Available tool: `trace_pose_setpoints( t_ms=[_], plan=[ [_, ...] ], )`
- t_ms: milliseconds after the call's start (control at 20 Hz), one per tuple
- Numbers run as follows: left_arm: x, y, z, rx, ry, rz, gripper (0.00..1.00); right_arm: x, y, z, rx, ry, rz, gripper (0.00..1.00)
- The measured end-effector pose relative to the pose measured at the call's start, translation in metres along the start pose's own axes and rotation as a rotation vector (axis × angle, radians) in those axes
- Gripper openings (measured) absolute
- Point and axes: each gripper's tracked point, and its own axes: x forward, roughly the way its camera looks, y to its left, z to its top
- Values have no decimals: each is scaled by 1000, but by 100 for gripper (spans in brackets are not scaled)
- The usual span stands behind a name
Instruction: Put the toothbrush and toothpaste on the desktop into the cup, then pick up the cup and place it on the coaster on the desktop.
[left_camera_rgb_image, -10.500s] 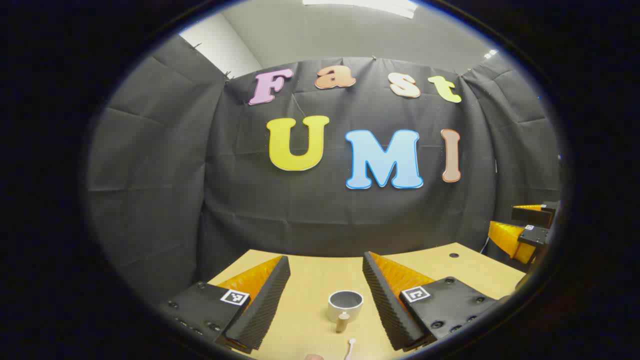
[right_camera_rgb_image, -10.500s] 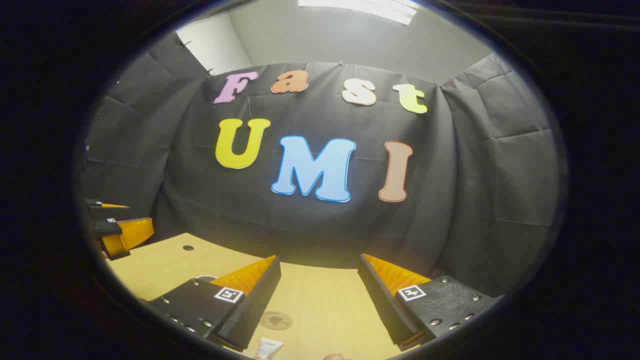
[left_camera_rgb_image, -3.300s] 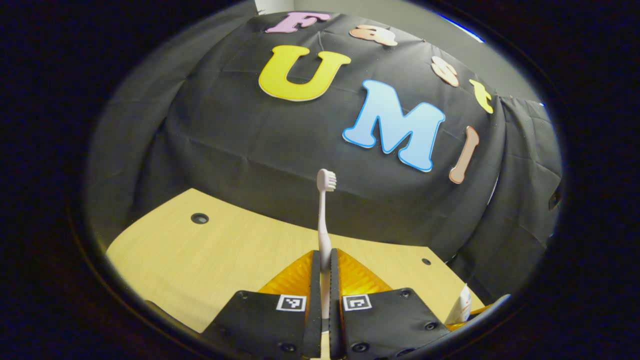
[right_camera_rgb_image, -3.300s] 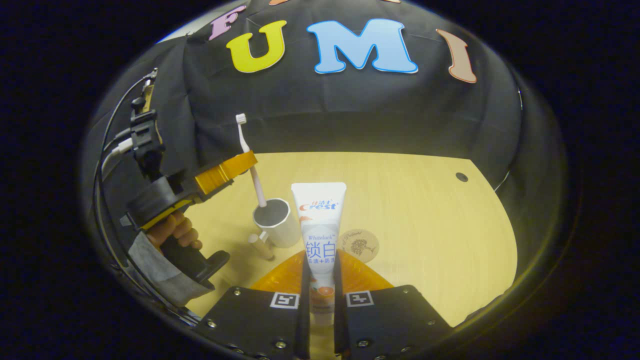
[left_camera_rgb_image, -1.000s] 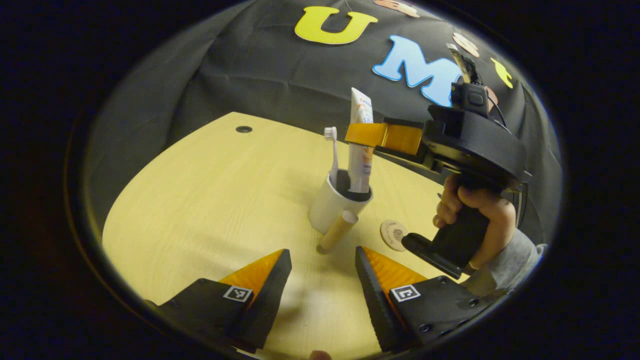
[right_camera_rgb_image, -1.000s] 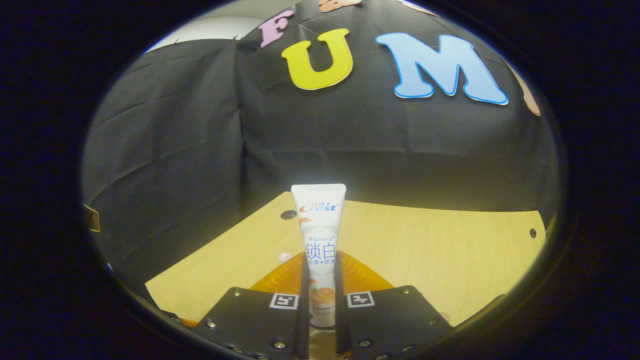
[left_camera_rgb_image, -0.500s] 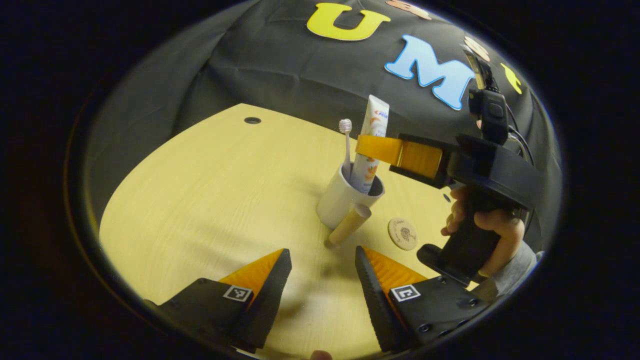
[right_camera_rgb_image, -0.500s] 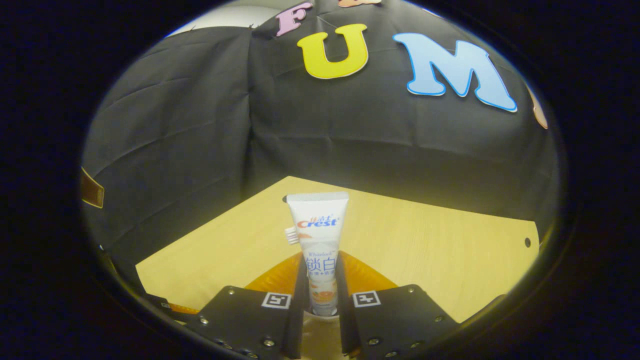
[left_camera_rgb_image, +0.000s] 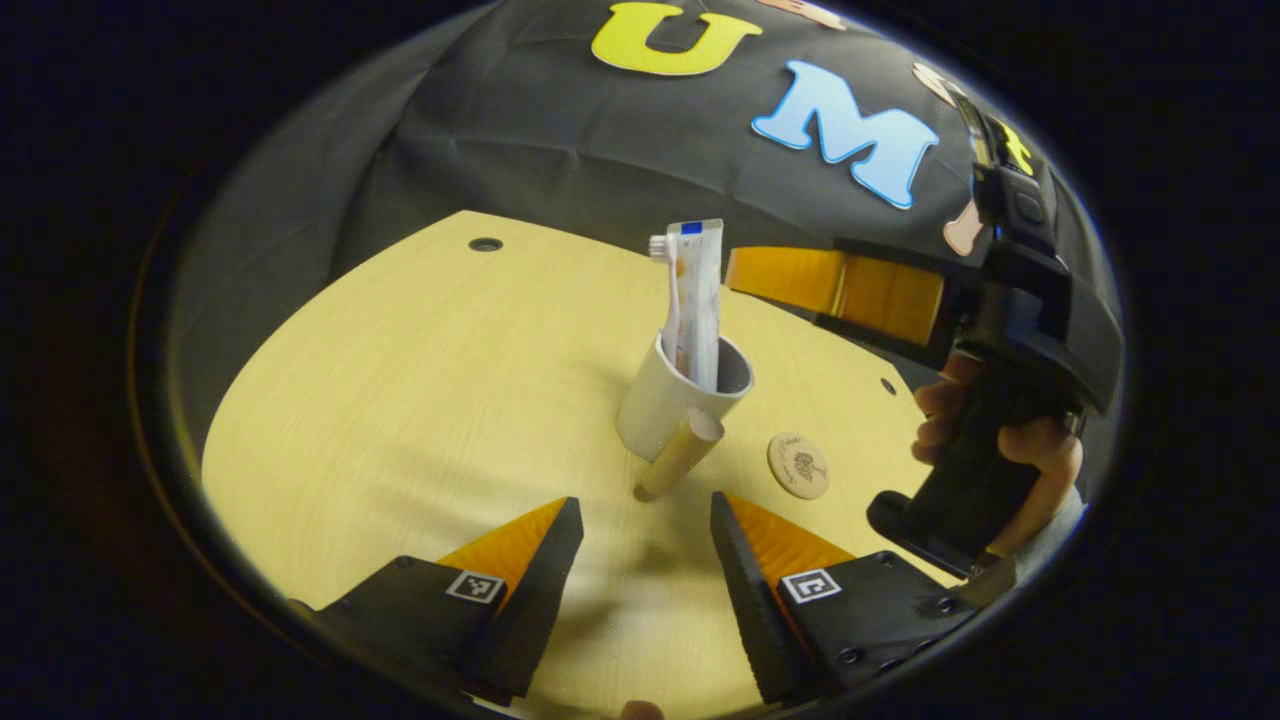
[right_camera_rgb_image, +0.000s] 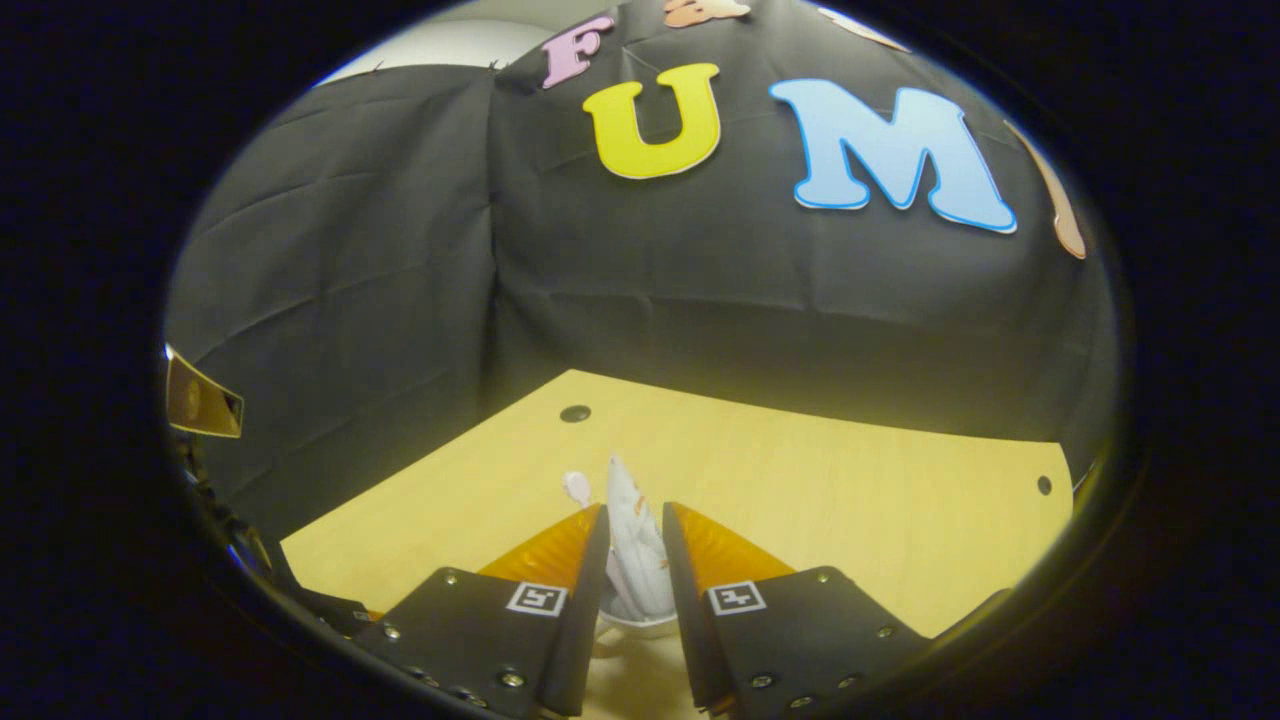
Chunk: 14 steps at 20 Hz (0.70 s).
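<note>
coaster (left_camera_rgb_image: 798, 465) beside cup (left_camera_rgb_image: 668, 400), toothpaste (right_camera_rgb_image: 628, 540) between fingers

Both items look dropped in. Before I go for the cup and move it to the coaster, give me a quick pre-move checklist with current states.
1. Toothbrush in the cup: ok, standing in it, head up.
2. Toothpaste in the cup: ok, upright beside the brush.
3. Right gripper released: ok, it stands apart from the tube in the left gripper view.
4. Left gripper free to grasp: ok, open, holding nothing, short of the cup's handle.
5. Coaster free: ok, nothing lies on it, beside the cup.
6. Cup upright on the desktop: ok.
</note>
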Motion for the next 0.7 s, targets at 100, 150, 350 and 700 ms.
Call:
trace_pose_setpoints(
  t_ms=[100,150,350,700],
  plan=[
    [4,-4,6,17,0,-5,86,-16,-8,10,20,-31,-20,37],
    [6,-7,7,21,7,-11,85,-24,-12,15,31,-42,-32,37],
    [13,-17,20,63,32,-24,85,-51,-40,23,61,-53,-115,37],
    [30,-26,22,102,192,-9,86,-92,-86,-2,106,2,-273,39]
  ],
)
